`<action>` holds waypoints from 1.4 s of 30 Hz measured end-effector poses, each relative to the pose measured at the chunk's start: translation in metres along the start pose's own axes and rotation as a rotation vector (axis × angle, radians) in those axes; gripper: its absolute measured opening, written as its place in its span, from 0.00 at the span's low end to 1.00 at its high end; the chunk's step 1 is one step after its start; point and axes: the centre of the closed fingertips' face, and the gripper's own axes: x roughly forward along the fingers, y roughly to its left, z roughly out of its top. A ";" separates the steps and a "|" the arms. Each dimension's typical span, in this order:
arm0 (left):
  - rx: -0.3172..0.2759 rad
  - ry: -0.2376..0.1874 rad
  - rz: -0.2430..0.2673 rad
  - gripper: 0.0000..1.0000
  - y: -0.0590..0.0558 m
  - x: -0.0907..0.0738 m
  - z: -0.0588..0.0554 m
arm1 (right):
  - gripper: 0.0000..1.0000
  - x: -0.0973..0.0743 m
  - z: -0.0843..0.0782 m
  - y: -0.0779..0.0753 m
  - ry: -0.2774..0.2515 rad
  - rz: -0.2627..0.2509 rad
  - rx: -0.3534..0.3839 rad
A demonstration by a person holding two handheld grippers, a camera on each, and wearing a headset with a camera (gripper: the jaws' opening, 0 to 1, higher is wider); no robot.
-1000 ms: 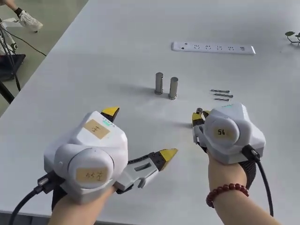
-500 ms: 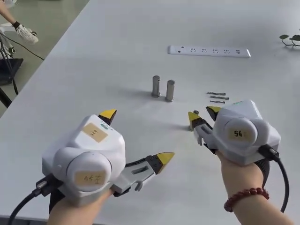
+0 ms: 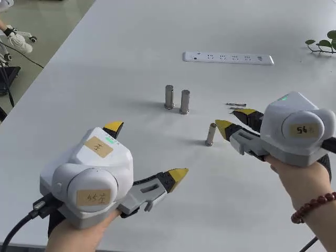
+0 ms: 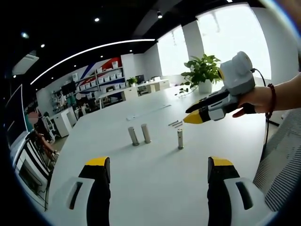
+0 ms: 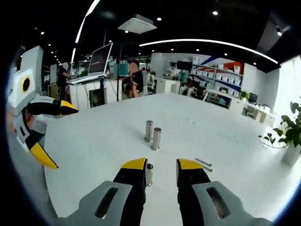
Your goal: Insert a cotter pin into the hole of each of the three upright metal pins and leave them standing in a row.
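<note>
Two upright metal pins (image 3: pixel 169 97) (image 3: pixel 185 101) stand side by side mid-table. A third pin (image 3: pixel 211 134) stands alone nearer me, to their right. My right gripper (image 3: pixel 233 119) is open, its tips just right of that pin and not touching it. In the right gripper view the third pin (image 5: pixel 149 174) shows just ahead of the open right gripper (image 5: pixel 161 165), by the left jaw. Thin cotter pins (image 3: pixel 236 105) lie beyond the right jaws, partly hidden. My left gripper (image 3: pixel 146 149) hovers open and empty at the near left, well short of the pins (image 4: pixel 146 133).
A white power strip (image 3: pixel 228 58) lies at the far side of the table (image 3: pixel 105 79). A potted plant (image 3: pixel 323 42) sits at the far right edge. The table's left edge drops to the floor.
My right gripper opened around the third pin and drew back to the right, leaving it standing alone. The left gripper stayed where it was.
</note>
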 end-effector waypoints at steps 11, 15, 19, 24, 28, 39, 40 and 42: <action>0.004 0.000 -0.010 0.87 -0.002 0.000 0.000 | 0.19 0.010 -0.007 -0.023 0.125 0.065 -0.101; 0.002 0.002 -0.012 0.88 -0.002 0.000 0.000 | 0.19 0.013 -0.016 -0.037 0.208 0.057 -0.130; -0.026 -0.009 -0.029 0.91 -0.005 0.001 0.001 | 0.20 0.023 -0.025 -0.051 0.260 0.077 -0.124; -0.027 -0.008 -0.032 0.93 -0.006 0.002 0.001 | 0.19 0.028 -0.036 -0.063 0.313 0.092 -0.125; -0.029 -0.003 -0.033 0.93 -0.005 0.002 -0.001 | 0.19 0.034 -0.043 -0.068 0.350 0.116 -0.127; -0.044 0.006 -0.028 0.93 -0.004 0.002 -0.003 | 0.16 0.059 -0.069 -0.090 0.455 0.172 -0.190; -0.045 0.006 -0.026 0.93 -0.004 0.002 -0.003 | 0.15 0.061 -0.070 -0.091 0.460 0.181 -0.188; -0.052 0.007 -0.025 0.93 -0.004 0.002 -0.003 | 0.15 0.064 -0.076 -0.095 0.474 0.198 -0.178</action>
